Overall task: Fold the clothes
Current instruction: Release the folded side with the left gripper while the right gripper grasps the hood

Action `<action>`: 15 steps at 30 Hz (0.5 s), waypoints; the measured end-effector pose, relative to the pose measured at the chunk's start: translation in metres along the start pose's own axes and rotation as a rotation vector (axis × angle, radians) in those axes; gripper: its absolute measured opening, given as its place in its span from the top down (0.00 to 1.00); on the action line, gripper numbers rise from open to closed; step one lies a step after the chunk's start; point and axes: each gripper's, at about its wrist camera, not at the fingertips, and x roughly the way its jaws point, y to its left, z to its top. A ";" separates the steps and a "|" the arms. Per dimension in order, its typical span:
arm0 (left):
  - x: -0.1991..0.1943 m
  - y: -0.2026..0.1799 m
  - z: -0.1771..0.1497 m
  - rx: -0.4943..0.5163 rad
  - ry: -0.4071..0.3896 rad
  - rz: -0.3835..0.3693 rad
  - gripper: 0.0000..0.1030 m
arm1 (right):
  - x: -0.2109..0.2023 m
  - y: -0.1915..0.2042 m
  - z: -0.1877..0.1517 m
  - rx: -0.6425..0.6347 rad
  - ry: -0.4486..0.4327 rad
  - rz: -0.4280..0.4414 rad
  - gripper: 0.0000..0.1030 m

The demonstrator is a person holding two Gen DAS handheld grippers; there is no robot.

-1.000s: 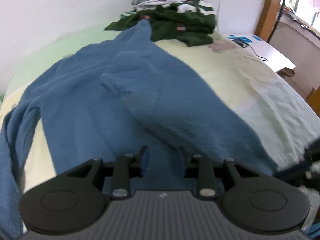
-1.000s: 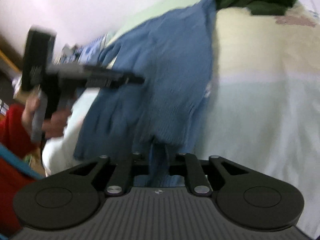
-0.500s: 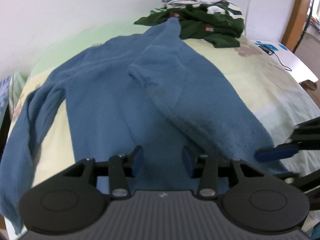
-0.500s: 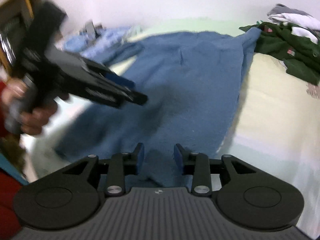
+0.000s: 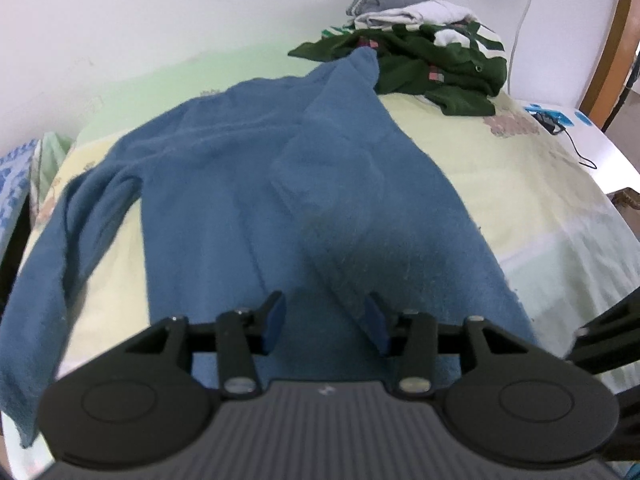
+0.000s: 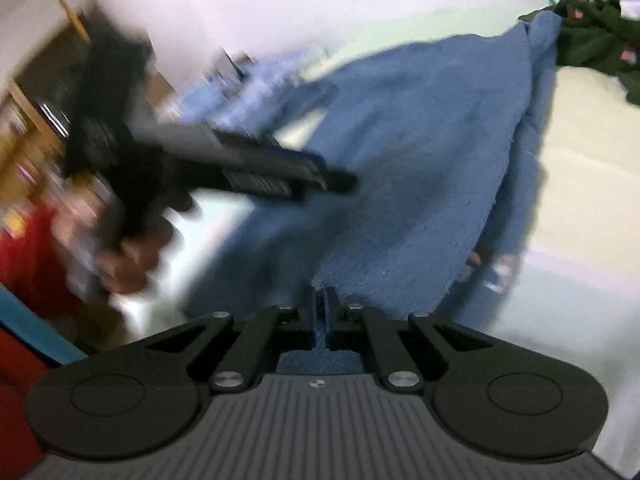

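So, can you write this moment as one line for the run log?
blue sweater: spread on bed | left claw: opening over sweater, pinching nothing | right claw: shut at sweater's hem, grip unclear

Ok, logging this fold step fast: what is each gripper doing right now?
Left gripper: jaws opening, over the blue fleece sweater, gripping nothing.
Right gripper: shut on the sweater's near edge.

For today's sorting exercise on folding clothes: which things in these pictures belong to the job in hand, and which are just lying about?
In the job:
- blue fleece sweater spread on the bed
- left gripper, opening above the hem
- right gripper, shut at the hem's edge

Lying about:
- heaped dark green garment
- grey and white clothes
- black cable
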 end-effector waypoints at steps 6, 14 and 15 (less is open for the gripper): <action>0.005 -0.018 0.003 0.029 -0.013 -0.032 0.55 | -0.024 -0.029 0.026 0.036 -0.037 0.026 0.90; 0.022 -0.058 -0.002 0.140 0.023 -0.112 0.55 | -0.008 -0.096 0.139 0.006 -0.245 -0.152 0.80; 0.023 -0.062 -0.005 0.157 0.024 -0.099 0.54 | 0.003 -0.102 0.154 -0.003 -0.255 -0.183 0.80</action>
